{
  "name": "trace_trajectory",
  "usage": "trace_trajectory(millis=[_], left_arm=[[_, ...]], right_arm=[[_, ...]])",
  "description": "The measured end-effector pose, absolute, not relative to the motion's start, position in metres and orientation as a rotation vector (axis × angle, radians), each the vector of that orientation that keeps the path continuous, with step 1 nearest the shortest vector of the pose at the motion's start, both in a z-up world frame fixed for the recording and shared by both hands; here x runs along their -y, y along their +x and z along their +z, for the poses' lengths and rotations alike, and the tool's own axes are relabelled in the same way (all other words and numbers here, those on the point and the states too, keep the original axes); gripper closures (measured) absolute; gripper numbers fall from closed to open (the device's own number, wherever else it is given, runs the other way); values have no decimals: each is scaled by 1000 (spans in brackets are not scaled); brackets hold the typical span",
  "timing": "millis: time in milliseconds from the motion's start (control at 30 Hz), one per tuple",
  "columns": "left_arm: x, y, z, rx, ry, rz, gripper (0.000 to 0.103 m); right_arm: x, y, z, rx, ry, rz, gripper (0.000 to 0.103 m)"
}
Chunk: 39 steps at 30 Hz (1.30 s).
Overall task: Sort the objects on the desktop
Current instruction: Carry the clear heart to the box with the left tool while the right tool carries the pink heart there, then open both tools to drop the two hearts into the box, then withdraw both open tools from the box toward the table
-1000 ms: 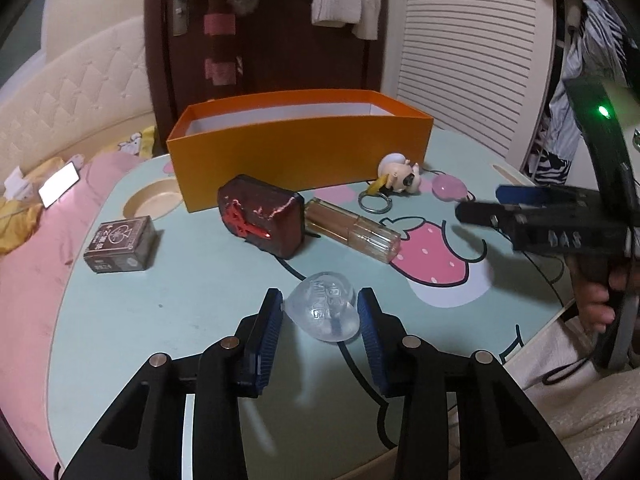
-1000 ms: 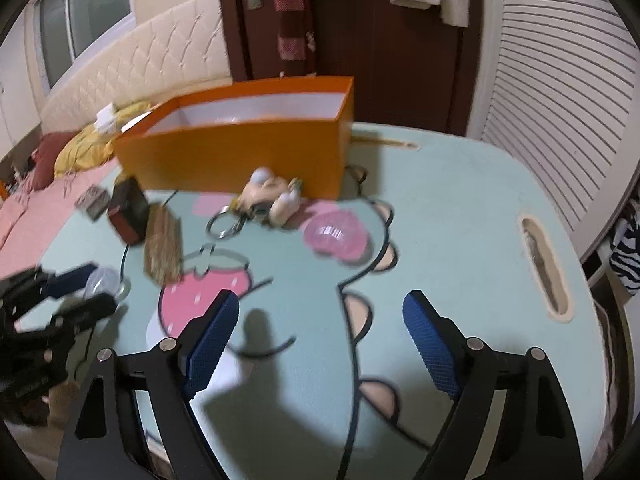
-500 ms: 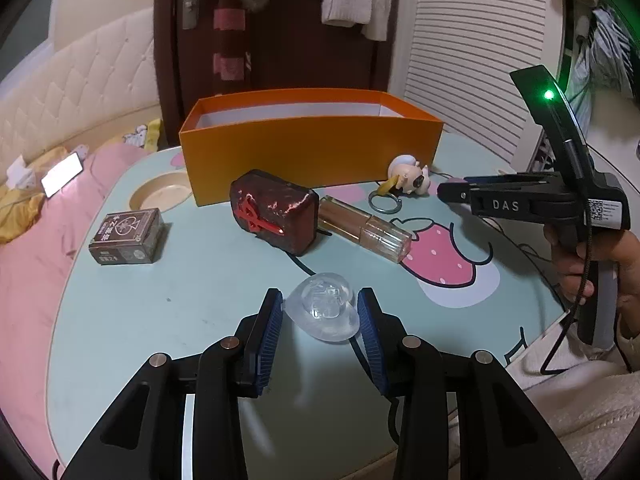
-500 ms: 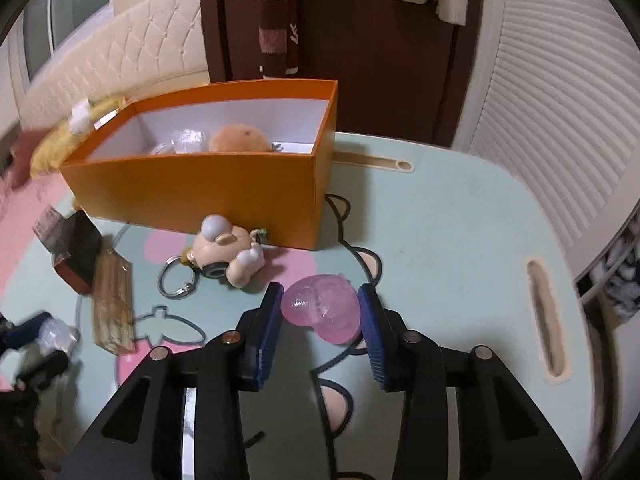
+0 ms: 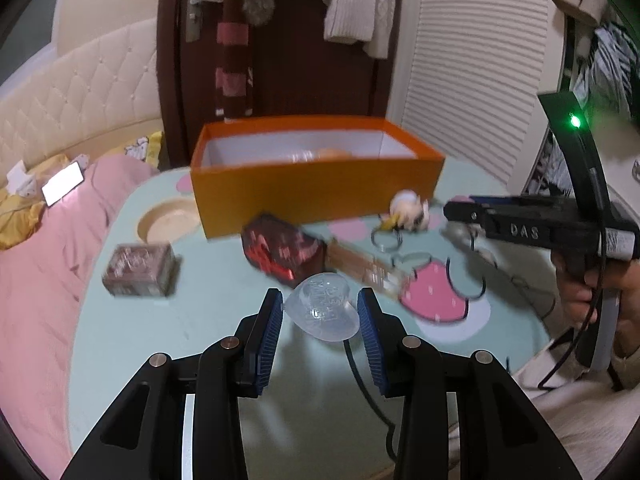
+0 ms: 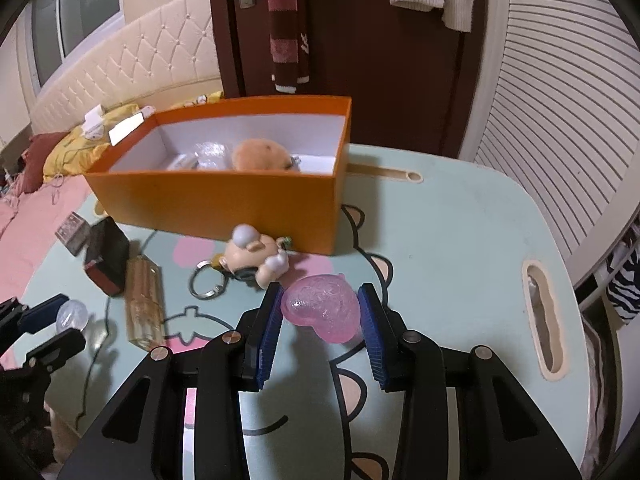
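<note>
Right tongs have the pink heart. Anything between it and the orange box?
Yes. The pig keychain lies just ahead-left of the pink heart in the right tongs, against the orange box front wall. That wall also stands in the way, so lift over both.

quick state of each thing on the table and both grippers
left gripper: shut on clear heart, lifted
right gripper: shut on pink heart
orange box: open, holds items
keychain figure: lying beside box
amber bottle: lying flat
</note>
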<state>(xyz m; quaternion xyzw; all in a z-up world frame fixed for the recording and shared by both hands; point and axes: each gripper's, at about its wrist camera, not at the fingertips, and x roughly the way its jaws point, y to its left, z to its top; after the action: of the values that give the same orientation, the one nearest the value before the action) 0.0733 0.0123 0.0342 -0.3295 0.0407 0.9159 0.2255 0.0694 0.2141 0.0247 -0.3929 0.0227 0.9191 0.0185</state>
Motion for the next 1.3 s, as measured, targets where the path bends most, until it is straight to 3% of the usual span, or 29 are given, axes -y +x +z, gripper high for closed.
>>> trace_trajectory(millis=[367, 800, 833, 900, 933, 967, 1000, 1067, 1100, 1300], left_arm=[[-32, -7, 93, -84, -794, 2551, 66], [-40, -87, 62, -12, -969, 2557, 66], [-39, -88, 60, -8, -973, 2561, 65], [-36, -90, 58, 4, -973, 2576, 51], [-35, -90, 58, 9, -967, 2591, 35], [-34, -90, 58, 13, -960, 2605, 27], [-33, -89, 58, 12, -956, 2607, 26], [-33, -89, 59, 9, -948, 2611, 26], [-32, -88, 59, 7, -943, 2614, 25], [-31, -83, 62, 8, -925, 2622, 24]], right_arm=[[-206, 37, 70, -106, -1114, 2969, 63], [-183, -47, 61, -84, -1215, 3010, 63], [-182, -50, 58, -84, -1227, 3008, 63], [-179, -56, 52, -67, -1252, 3003, 63], [-177, -58, 50, -57, -1268, 2999, 63], [-176, -60, 48, -53, -1281, 2995, 62], [-175, -62, 45, -52, -1297, 2985, 61], [-174, -64, 43, -58, -1316, 2963, 41], [-175, -64, 43, -67, -1312, 2954, 37], [-177, -58, 50, -77, -1234, 2977, 34]])
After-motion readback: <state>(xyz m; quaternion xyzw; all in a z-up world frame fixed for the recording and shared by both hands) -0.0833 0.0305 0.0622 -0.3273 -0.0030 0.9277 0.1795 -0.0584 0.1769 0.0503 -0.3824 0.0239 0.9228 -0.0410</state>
